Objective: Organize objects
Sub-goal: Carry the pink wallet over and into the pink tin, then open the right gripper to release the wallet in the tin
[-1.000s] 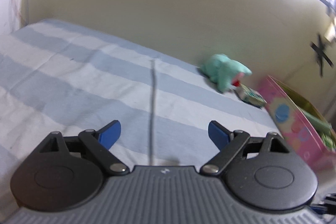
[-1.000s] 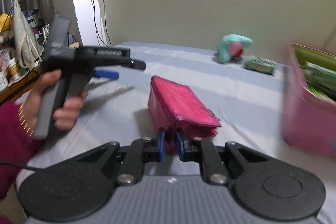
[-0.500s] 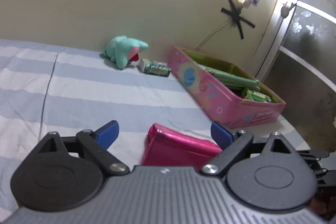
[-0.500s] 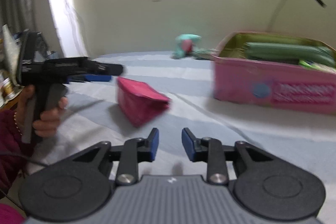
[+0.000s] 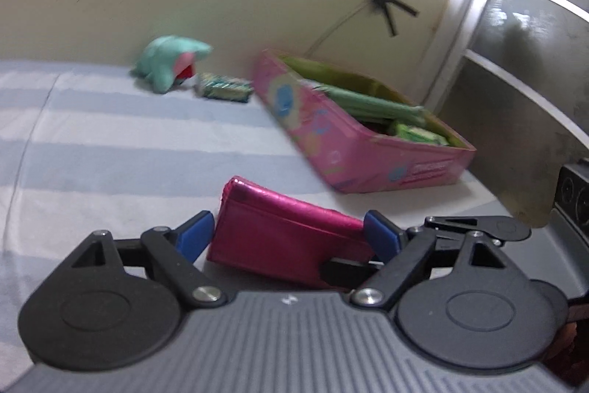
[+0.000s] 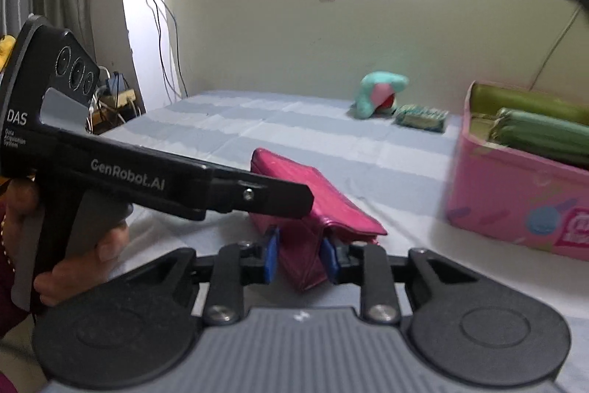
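A: 1 bed (image 5: 110, 142) carries everything here, under a sheet striped blue and white. What lies on it?

B: Largest is the pink box (image 5: 349, 150), open-topped, near the wall on the right side, with green packs inside. Next, the magenta pouch (image 5: 279, 231) lies on the sheet in front of the box, apart from it.

A: And the tongs?

B: The left tongs (image 5: 285, 232) are spread wide, 1 blue pad on each side of the pouch's long body; I cannot tell if they touch it. The right tongs (image 6: 301, 255) stand close around the pouch's (image 6: 313, 209) near end, blue pads at both faces, though I cannot tell if they press it.

A: Smaller things?

B: A teal plush toy (image 6: 379, 94) sits by the far wall, and a small green packet (image 6: 421, 118) lies just beside it, between toy and box (image 6: 515, 194).
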A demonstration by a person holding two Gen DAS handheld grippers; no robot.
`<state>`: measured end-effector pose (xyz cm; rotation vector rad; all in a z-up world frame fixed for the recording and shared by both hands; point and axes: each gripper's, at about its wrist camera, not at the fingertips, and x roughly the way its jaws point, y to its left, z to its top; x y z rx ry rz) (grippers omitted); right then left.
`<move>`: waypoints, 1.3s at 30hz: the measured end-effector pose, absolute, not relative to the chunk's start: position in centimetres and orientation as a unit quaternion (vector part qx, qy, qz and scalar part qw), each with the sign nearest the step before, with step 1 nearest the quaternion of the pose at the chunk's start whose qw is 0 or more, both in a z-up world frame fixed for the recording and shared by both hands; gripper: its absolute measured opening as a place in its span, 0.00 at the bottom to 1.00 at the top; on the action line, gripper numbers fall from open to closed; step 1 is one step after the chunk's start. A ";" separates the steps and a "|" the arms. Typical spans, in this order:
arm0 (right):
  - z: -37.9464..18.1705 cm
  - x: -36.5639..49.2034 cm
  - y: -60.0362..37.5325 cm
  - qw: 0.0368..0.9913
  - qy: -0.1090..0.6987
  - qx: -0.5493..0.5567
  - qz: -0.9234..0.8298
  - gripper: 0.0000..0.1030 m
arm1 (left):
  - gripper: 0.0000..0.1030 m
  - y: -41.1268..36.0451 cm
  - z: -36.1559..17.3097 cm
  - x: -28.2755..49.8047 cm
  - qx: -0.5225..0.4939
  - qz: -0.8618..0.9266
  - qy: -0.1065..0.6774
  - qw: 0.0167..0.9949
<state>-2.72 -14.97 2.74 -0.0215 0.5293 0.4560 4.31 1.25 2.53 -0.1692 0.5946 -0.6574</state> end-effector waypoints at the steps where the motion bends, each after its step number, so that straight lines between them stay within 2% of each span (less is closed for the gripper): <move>1: 3.2 -3.4 -15.3 0.945 0.244 -0.021 0.217 0.23 | 0.87 0.9 3.1 4.1 -0.083 -0.324 0.282 0.899; 6: 6.0 -5.7 -17.1 0.967 0.169 -0.048 0.187 0.23 | 0.87 -1.4 6.9 3.4 -0.071 -0.345 0.226 0.908; 10: 7.1 -4.9 -19.1 0.976 0.140 -0.044 0.158 0.24 | 0.87 -4.5 8.8 4.6 -0.050 -0.352 0.204 0.912; 22: 6.0 2.3 -27.0 0.982 0.167 -0.010 0.091 0.26 | 0.87 -13.6 8.5 11.4 -0.015 -0.344 0.226 0.911; 23: 5.5 2.8 -27.5 0.983 0.167 -0.023 0.066 0.32 | 0.87 -14.0 8.2 11.8 -0.012 -0.338 0.233 0.912; 26: 4.2 4.6 -29.2 0.984 0.179 -0.021 -0.003 0.33 | 0.87 -14.9 7.4 12.7 -0.009 -0.316 0.247 0.916; 29: 3.5 4.5 -30.9 0.984 0.176 0.034 -0.005 0.36 | 0.87 -15.3 6.7 12.7 0.003 -0.302 0.258 0.918; 39: 3.7 2.2 -31.3 0.985 0.160 0.060 -0.017 0.40 | 0.87 -15.8 7.0 11.0 0.051 -0.261 0.259 0.929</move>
